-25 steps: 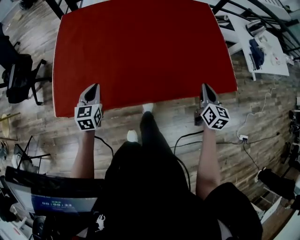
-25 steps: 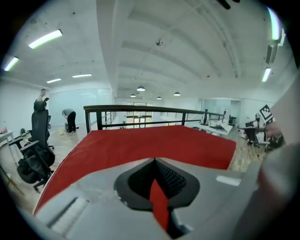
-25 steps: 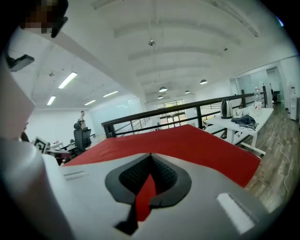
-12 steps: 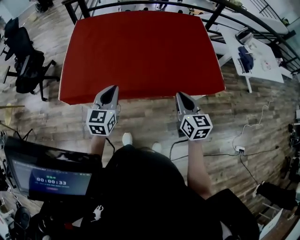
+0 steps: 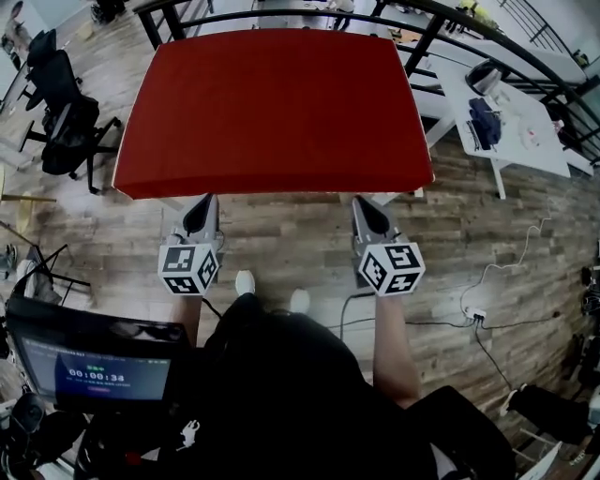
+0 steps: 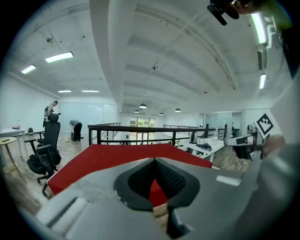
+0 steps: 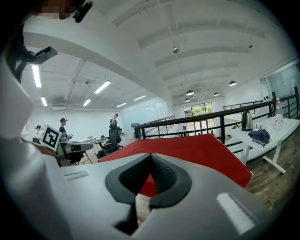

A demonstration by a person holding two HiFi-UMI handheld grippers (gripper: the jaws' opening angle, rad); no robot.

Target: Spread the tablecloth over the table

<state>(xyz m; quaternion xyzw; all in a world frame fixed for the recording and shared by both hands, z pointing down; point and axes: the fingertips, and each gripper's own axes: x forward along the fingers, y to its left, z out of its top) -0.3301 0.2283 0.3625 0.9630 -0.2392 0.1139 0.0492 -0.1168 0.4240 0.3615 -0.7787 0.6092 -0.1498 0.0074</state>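
A red tablecloth point(image 5: 272, 108) lies flat over the whole table ahead of me, its edges draped over the rim. In the left gripper view the tablecloth point(image 6: 103, 157) stretches out beyond the jaws, and in the right gripper view the tablecloth point(image 7: 197, 152) does the same. My left gripper point(image 5: 203, 208) hangs shut and empty just short of the near left edge, apart from the cloth. The right gripper point(image 5: 365, 208) is likewise shut and empty near the right part of that edge. In both gripper views the jaws meet with nothing between them.
A black office chair point(image 5: 58, 127) stands left of the table. A white desk point(image 5: 511, 122) with a dark cloth and small items stands to the right, behind a black railing point(image 5: 441, 23). Cables and a power strip point(image 5: 476, 314) lie on the wooden floor. A monitor point(image 5: 89, 361) sits low left.
Both grippers have drawn back from the tablecloth's near edge and let go of it; I have stepped away, so the table sits farther off in the head view.
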